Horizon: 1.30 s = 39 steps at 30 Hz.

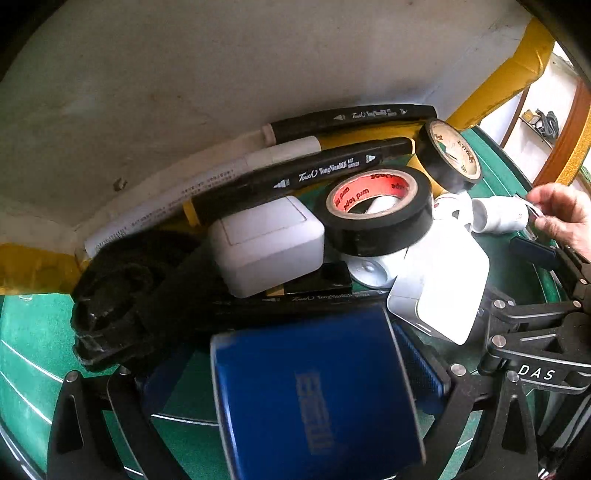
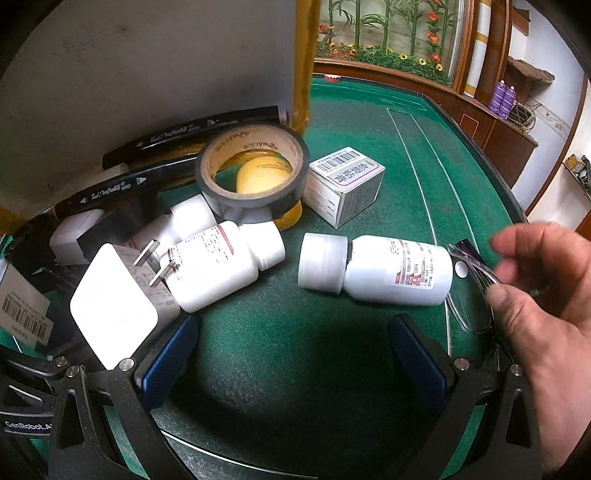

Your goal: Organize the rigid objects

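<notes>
Left jaws (image 1: 295,369) clamp blue box (image 1: 317,398); right jaws (image 2: 295,354) spread, empty, near white bottle (image 2: 388,269).

Looked like a lived-in home room: green felt worktop (image 2: 369,122) with white lines, wood-panelled cabinets (image 2: 498,129), painted bamboo-and-flower wall panel (image 2: 388,29), purple spray cans (image 2: 503,96) on a shelf.

Table (image 2: 369,122): markers (image 2: 110,192) lie at the back along a board (image 2: 147,55), a tape roll (image 2: 253,173) in front of them and a box (image 2: 345,184) to its right. Nearer, a plug adapter (image 2: 114,306) sits left of a toppled bottle (image 2: 221,266); a second bottle (image 2: 376,271) lies right, apart, eyeglasses (image 2: 469,291) just beyond it.
</notes>
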Available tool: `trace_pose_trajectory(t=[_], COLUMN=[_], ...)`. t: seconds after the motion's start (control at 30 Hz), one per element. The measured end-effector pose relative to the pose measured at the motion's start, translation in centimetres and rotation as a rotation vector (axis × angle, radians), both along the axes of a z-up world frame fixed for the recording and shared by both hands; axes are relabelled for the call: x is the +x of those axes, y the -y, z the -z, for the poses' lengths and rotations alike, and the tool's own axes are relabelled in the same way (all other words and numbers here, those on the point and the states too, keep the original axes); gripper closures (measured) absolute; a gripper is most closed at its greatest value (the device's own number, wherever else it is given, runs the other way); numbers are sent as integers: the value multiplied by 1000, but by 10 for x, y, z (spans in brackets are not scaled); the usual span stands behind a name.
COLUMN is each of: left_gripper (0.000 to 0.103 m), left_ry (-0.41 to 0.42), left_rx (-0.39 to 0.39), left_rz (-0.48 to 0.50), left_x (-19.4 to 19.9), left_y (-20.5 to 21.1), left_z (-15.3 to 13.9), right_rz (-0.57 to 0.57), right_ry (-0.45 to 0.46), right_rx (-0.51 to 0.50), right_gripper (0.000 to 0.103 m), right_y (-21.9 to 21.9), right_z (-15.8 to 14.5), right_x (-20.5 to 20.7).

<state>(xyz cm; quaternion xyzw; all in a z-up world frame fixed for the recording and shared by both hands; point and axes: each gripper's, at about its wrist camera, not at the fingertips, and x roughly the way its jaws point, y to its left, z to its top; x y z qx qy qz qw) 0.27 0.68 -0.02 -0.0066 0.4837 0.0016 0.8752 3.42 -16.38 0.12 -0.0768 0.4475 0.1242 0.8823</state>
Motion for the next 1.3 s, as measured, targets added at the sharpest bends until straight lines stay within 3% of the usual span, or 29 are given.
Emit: trace_pose_trajectory(t=[1.3], left_gripper=[0], left_ry=[0], left_rx=[1], left_rz=[2], left_x=[3], left_y=[3], left_z=[-2], right_rz=[0], right_ry=[-1], right_rx=[-2], right_gripper=[0], right_y=[0], right_z=[2], right_x=[0])
